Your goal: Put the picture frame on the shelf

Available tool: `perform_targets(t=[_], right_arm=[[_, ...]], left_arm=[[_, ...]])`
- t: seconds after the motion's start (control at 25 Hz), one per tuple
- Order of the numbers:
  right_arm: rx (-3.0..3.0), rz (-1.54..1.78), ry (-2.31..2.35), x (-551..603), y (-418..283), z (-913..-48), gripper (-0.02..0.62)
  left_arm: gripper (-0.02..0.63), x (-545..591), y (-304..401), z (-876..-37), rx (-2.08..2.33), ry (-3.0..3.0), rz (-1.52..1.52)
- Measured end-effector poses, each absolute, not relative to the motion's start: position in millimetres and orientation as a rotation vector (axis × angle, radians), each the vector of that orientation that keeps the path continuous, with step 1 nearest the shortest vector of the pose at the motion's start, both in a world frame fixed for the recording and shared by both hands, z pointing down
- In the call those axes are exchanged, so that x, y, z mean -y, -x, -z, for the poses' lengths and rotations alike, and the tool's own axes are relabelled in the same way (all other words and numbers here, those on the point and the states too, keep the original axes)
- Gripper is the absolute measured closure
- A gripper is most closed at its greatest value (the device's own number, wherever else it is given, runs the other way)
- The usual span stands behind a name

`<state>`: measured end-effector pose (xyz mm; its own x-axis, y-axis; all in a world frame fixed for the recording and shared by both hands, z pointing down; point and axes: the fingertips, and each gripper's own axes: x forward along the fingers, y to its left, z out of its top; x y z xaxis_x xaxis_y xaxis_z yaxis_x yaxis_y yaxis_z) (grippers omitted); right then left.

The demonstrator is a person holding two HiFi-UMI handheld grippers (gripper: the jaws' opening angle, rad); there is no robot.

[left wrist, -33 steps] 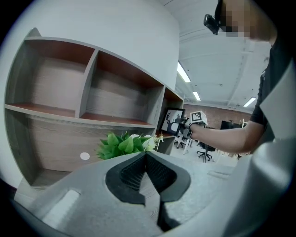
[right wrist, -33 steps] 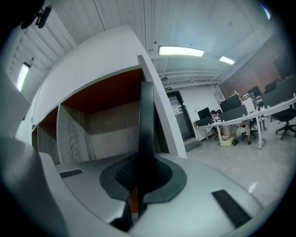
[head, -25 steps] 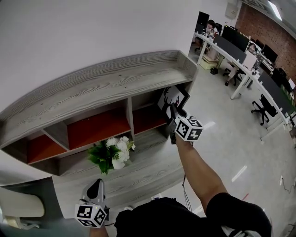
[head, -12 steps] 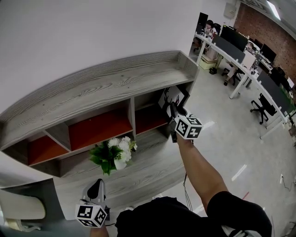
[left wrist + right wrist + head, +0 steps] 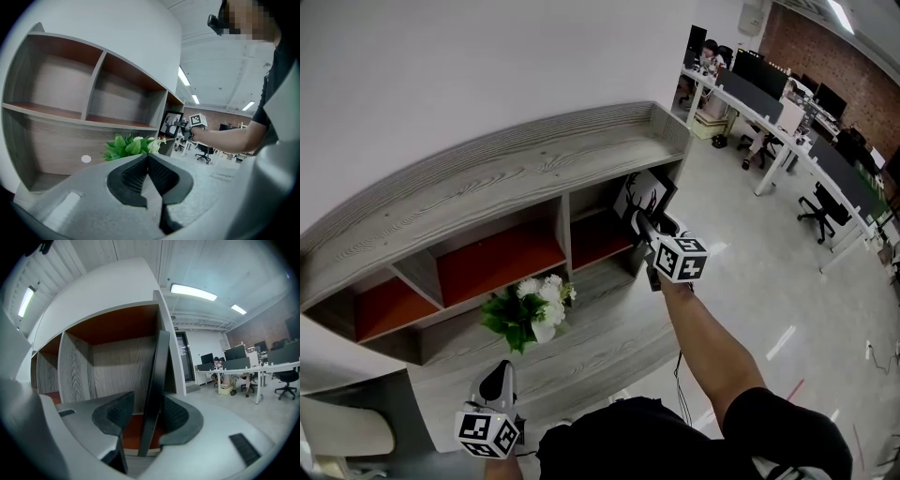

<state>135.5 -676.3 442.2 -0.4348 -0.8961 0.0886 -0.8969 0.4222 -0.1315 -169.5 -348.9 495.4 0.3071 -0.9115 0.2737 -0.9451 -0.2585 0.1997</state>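
The black picture frame (image 5: 643, 195) with a deer print stands upright in the right-hand, red-floored compartment of the grey wooden shelf (image 5: 487, 187). My right gripper (image 5: 641, 221) reaches it from the front. In the right gripper view the frame (image 5: 154, 394) is edge-on between the jaws. The jaws are opening, with a gap showing at the left pad (image 5: 117, 413). My left gripper (image 5: 498, 375) hangs low at the front left, shut and empty (image 5: 148, 161). From there the frame (image 5: 170, 124) shows far off.
A white vase of flowers with green leaves (image 5: 530, 309) stands on the lower ledge in front of the middle compartment. Office desks and chairs (image 5: 787, 122) fill the floor to the right. The person's arm (image 5: 703, 337) stretches to the shelf.
The right gripper stays at the frame in the right-hand compartment. The head view has shifted slightly. The left gripper has not moved.
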Motion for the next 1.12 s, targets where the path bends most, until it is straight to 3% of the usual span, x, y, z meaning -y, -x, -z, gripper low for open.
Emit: perform_targets(t=[0.36,0.56,0.6,0.76,1.12], right_arm=[[2.575,-0.305,-1.721,634,-148,-459,0.33],[2.684,-0.459,-1.613,572,-123,-476,0.337],[2.727,-0.482,-1.572,555,-114,-477,0.362],[2.893,-0.56,-1.343,482,-70,-476,0.568],[2.873,-0.583,-1.072,347,-5,-495,0.58]], left_arm=[[0.597,341,168,-496,1.597,-2.311,-0.137],[0.597,335,169,-493,1.546,-2.353,-0.136],[0.597,333,168,-493,1.532,-2.364,-0.139],[0.597,326,164,-490,1.465,-2.412,-0.149],[0.597,303,154,-489,1.285,-2.479,-0.122]])
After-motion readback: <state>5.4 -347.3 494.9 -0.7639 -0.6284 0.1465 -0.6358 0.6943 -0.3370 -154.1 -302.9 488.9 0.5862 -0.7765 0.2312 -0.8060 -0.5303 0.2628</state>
